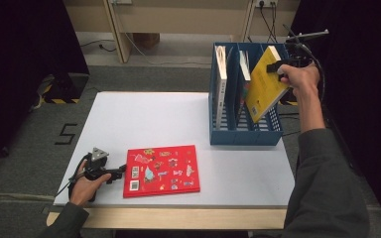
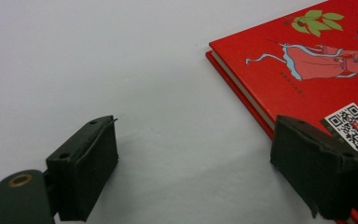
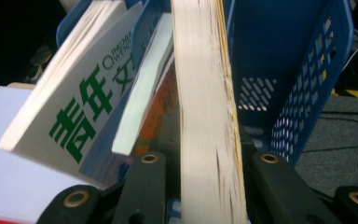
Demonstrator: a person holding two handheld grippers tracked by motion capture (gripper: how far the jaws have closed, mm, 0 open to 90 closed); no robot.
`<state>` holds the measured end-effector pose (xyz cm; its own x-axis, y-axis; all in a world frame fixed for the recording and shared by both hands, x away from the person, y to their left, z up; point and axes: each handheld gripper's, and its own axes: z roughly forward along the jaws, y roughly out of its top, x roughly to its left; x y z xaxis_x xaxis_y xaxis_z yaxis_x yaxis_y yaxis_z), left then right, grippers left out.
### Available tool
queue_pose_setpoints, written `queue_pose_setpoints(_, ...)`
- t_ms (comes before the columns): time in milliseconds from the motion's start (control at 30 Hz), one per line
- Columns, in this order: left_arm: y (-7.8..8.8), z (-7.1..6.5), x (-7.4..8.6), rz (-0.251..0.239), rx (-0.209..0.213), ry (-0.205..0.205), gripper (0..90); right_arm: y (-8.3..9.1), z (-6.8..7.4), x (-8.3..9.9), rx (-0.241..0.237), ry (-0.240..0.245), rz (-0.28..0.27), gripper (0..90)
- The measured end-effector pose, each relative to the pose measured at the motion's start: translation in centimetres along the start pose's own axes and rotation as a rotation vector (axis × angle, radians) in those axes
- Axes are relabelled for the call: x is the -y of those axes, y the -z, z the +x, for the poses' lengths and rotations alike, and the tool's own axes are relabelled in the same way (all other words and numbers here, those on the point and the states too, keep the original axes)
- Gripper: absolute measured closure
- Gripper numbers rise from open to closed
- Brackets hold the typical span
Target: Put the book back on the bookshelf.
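A yellow book (image 1: 264, 82) hangs tilted over the rightmost slot of the blue file rack (image 1: 245, 134), with my right gripper (image 1: 279, 69) shut on its upper edge. In the right gripper view the book's page edge (image 3: 205, 116) runs up between the two jaws. A red picture book (image 1: 161, 170) lies flat on the white table (image 1: 144, 119) near the front. My left gripper (image 1: 116, 173) rests on the table at the red book's left edge, open; in the left gripper view its jaws stand wide apart with the red book's corner (image 2: 307, 60) by the right one.
The rack holds a white book (image 1: 222, 79) in its left slot and another book (image 1: 244, 74) in the middle slot. Black curtains flank the table. Cables (image 1: 265, 15) run along the floor behind the rack.
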<state>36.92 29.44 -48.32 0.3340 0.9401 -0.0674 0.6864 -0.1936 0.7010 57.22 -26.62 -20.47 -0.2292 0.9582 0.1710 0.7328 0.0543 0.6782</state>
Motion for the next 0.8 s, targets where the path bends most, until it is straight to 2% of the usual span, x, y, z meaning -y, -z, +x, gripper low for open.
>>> queue_pose_setpoints(100,0.0,0.0,0.0,0.0,0.0,0.0,13.9,-0.4,0.2,-0.4,-0.004,-0.016,-0.021,74.8)
queue_pose_setpoints(333,0.0,0.0,0.0,-0.001,0.0,0.001,14.1,-2.3,0.5,-0.9,0.011,-0.027,-0.027,74.5)
queue_pose_setpoints(433,0.0,0.0,0.0,-0.002,0.001,0.001,14.1,-2.9,0.5,-1.2,0.011,-0.057,-0.034,74.5)
queue_pose_setpoints(567,0.0,0.0,0.0,-0.001,0.0,0.0,14.1,-4.0,0.6,-1.3,0.012,-0.064,-0.047,74.3)
queue_pose_setpoints(800,0.0,0.0,0.0,-0.001,0.0,-0.001,14.1,-5.8,0.3,-1.0,0.007,-0.113,-0.048,74.1)
